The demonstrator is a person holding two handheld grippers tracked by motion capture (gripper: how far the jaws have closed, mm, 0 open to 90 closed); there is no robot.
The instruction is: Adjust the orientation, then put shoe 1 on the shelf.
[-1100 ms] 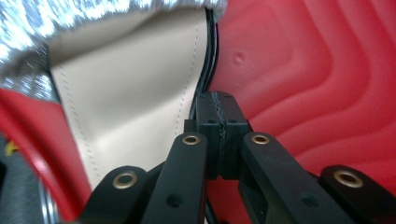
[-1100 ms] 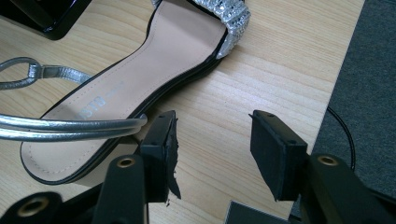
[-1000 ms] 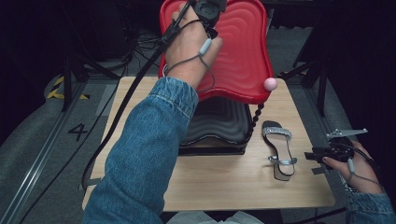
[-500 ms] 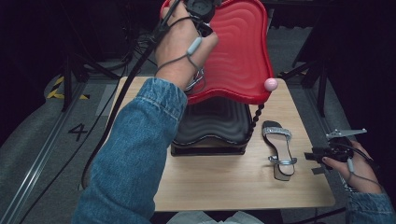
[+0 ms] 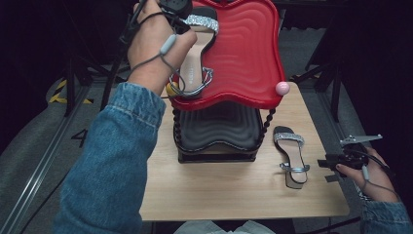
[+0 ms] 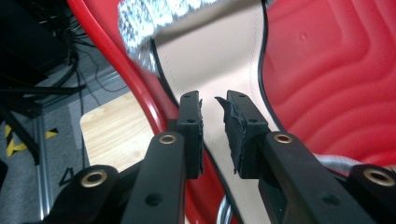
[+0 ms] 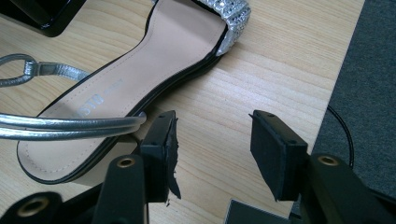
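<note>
A silver-strapped sandal lies on the red tray, its glittery toe band at the far end. My left gripper hovers over that sandal's beige sole. Its jaws have just been closing to a narrow gap with nothing between the pads. The matching sandal lies flat on the table at the right. My right gripper rests beside its heel, and its jaws stand open over bare wood, with that sandal just to their left.
The red tray is the top tier of a stand with a black tray below it. A pink ball and a yellow ball cap its front corners. The wooden table ends close to my right hand. Cables trail at the left.
My left hand has moved left across the red tray, uncovering the sandal that lies on it. The right hand and the sandal on the table have stayed put.
</note>
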